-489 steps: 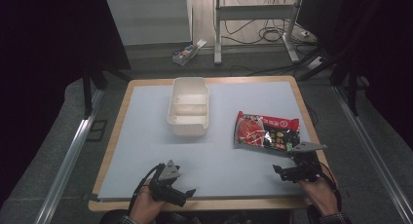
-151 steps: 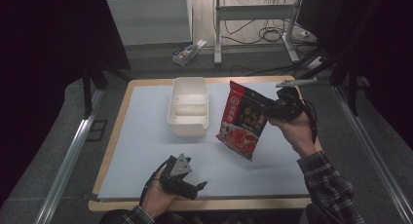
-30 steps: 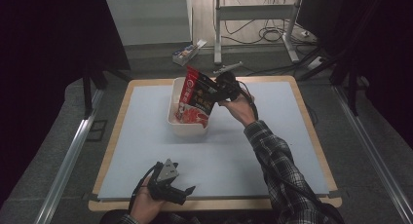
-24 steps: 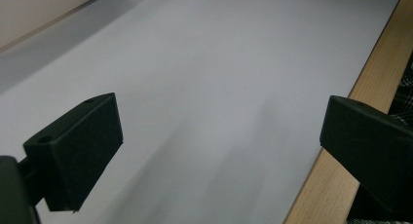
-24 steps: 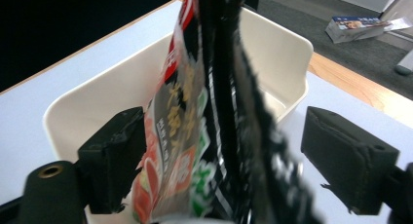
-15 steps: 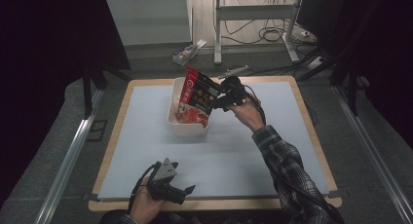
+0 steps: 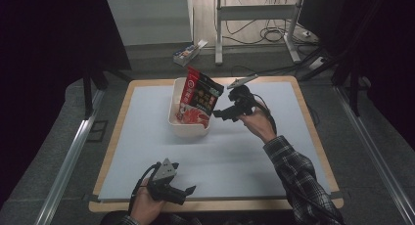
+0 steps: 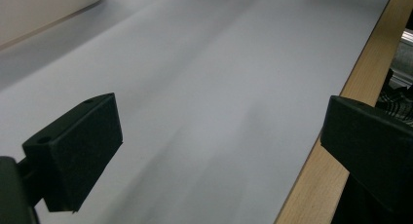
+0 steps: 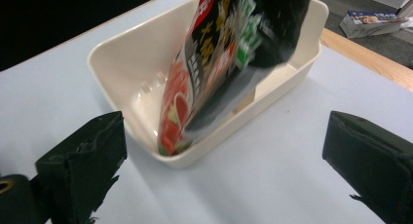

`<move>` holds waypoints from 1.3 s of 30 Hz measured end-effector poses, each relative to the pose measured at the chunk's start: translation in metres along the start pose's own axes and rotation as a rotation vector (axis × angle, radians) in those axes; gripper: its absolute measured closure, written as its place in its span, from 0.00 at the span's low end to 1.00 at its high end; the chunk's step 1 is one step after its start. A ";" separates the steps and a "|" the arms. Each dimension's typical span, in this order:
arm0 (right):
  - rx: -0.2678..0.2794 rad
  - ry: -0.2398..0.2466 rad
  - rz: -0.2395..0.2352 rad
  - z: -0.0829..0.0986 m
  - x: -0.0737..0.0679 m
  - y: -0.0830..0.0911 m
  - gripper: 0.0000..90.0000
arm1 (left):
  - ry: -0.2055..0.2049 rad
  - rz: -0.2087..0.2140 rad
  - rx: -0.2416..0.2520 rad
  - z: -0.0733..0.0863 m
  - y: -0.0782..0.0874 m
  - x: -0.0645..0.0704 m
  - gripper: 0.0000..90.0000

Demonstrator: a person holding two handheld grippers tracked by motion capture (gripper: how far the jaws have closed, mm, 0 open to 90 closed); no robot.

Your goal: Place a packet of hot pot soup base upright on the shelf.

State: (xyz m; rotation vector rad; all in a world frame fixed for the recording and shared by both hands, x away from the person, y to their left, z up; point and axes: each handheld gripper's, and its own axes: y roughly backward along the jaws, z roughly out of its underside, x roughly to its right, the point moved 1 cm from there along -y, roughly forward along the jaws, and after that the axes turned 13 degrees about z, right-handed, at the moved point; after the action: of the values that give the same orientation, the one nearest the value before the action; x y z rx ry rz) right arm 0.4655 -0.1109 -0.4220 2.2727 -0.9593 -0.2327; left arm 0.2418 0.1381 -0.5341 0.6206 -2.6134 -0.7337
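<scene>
A red and black snack bag point(image 7: 198, 98) stands tilted in the cream plastic tub point(image 7: 188, 129) at the table's far middle. Its lower end is inside the tub and its top leans over the far rim. My right gripper point(image 7: 221, 112) hovers just right of the tub, open, with its jaws apart from the bag. In the right gripper view the bag point(image 9: 219, 63) is blurred inside the tub point(image 9: 126, 63), beyond the wide-open right gripper point(image 9: 224, 151). My left gripper point(image 7: 186, 194) rests open near the front edge, and in its own view the left gripper point(image 8: 219, 136) holds nothing.
A pale blue mat point(image 7: 244, 156) covers the wooden table point(image 7: 313, 120). A small box point(image 7: 190, 50) lies on the floor beyond the far edge, near a metal stand's legs point(image 7: 218, 29). A rail point(image 7: 68, 161) runs along the floor at the left.
The right gripper carried the bag from the right side of the table to the tub and has now opened, leaving the bag in the tub. The left gripper stayed at the front edge.
</scene>
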 end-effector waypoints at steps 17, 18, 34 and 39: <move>0.064 -0.009 0.009 0.051 -0.004 0.048 0.00 | -0.020 -0.022 -0.015 0.001 -0.002 0.000 0.01; 0.064 -0.007 0.013 0.055 -0.005 0.052 0.00 | -0.021 -0.022 -0.016 0.001 -0.002 0.001 0.01; 0.069 -0.028 0.034 0.105 -0.007 0.080 0.00 | -0.035 -0.034 -0.025 0.000 -0.001 0.001 0.01; 0.060 -0.037 0.050 0.122 -0.008 0.090 0.00 | -0.034 -0.036 -0.035 0.001 -0.002 0.001 0.01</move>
State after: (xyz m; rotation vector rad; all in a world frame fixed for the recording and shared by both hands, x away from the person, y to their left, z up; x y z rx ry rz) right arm 0.3602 -0.2135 -0.4602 2.3024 -1.0539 -0.2274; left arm 0.2414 0.1363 -0.5354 0.6522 -2.6202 -0.8057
